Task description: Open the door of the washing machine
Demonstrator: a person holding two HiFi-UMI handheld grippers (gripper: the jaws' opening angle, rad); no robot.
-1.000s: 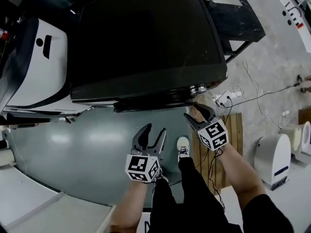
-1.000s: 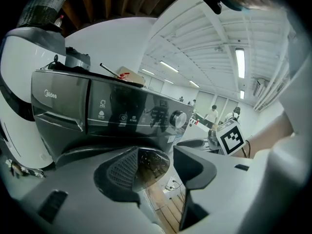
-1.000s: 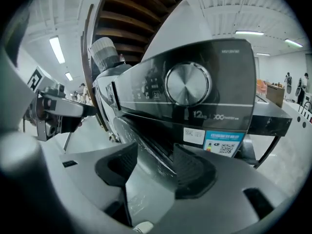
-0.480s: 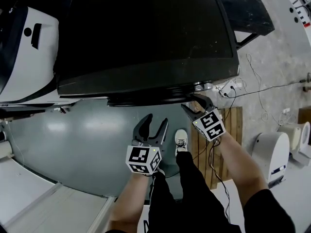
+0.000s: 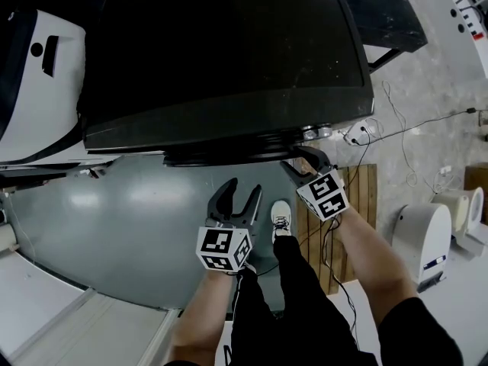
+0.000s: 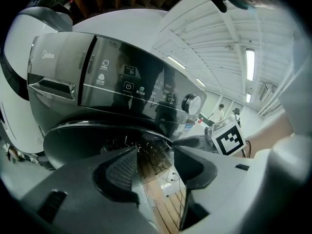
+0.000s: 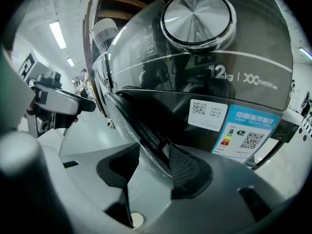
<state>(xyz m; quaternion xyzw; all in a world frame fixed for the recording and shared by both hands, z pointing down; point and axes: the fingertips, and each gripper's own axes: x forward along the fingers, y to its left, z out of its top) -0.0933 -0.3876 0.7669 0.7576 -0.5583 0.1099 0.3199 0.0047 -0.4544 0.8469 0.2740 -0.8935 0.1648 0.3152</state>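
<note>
Before the middle of the glossy, dark, bulging round door (image 5: 221, 157), apparently shut on the front of the black washing machine (image 5: 229, 52), the left claw (image 5: 239, 195) hangs spread and empty. At the door's right edge the right claw (image 5: 299, 161), the nearer one, straddles the thin curved rim. Its ribbed jaws have just been closing in but do not look clamped yet, so the pull seems set to come from this side.

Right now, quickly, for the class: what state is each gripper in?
Left gripper: open, empty.
Right gripper: open, jaws just been closing, washing machine door edge between them, not yet clamped.
</note>
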